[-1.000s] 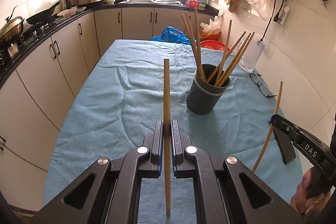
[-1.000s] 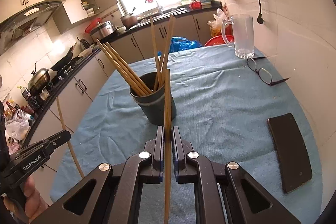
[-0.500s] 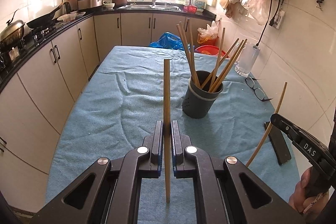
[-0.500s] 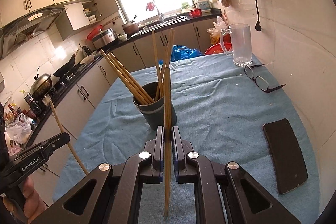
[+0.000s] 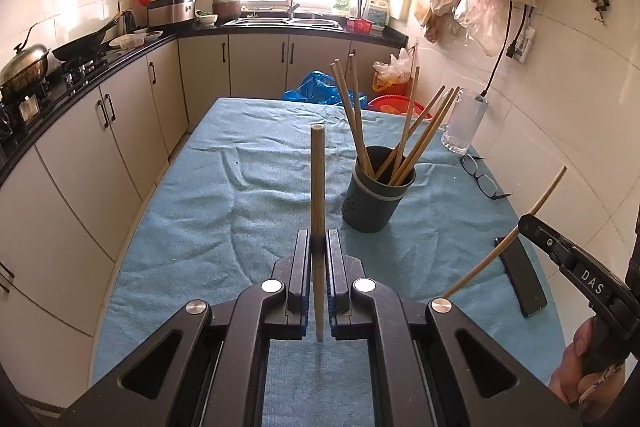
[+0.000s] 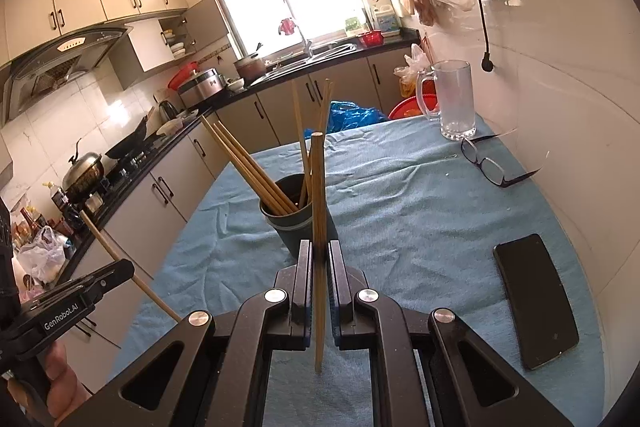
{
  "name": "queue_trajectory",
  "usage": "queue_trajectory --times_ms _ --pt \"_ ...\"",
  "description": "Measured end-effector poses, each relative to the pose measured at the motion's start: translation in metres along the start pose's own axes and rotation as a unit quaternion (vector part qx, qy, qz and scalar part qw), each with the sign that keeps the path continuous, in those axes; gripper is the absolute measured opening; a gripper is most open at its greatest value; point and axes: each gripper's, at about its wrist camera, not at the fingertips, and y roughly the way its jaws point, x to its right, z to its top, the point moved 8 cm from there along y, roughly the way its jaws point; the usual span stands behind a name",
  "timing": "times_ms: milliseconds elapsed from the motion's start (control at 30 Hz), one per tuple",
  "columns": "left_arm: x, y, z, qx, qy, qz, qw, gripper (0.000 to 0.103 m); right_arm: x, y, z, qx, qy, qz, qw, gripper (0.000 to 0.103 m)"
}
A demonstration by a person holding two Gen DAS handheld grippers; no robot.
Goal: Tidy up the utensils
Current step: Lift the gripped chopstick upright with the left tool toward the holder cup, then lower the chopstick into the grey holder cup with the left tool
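The left gripper (image 5: 319, 239) is clamped tight on a wooden chopstick (image 5: 317, 187), held upright above the blue tablecloth (image 5: 200, 219). The right gripper (image 6: 319, 251) pinches a second chopstick (image 6: 319, 195) the same way, just this side of the dark grey utensil holder (image 6: 288, 231), which partly hides behind it. The holder stands mid-table with a fan of chopsticks (image 5: 404, 131) leaning out in several directions. Right of it lie a black phone (image 6: 536, 299), a pair of glasses (image 6: 486, 165) and, farther back, a glass mug (image 6: 454, 99) near the tiled wall. Seen from the left wrist, the right gripper's jaw and slanted chopstick cross in front of the phone. Cabinets (image 5: 120, 131) line the table's left side.
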Motion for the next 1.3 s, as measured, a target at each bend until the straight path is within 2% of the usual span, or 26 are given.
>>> queue_trajectory --times_ms 600,1300 --pt "0.012 -0.013 0.015 0.010 0.008 -0.013 0.9998 0.006 0.008 -0.017 0.012 0.016 0.012 0.002 1.000 0.008" --pt "0.027 -0.031 0.070 0.037 0.018 -0.024 0.9989 0.006 0.008 -0.049 0.068 0.048 0.021 0.028 0.998 0.008"
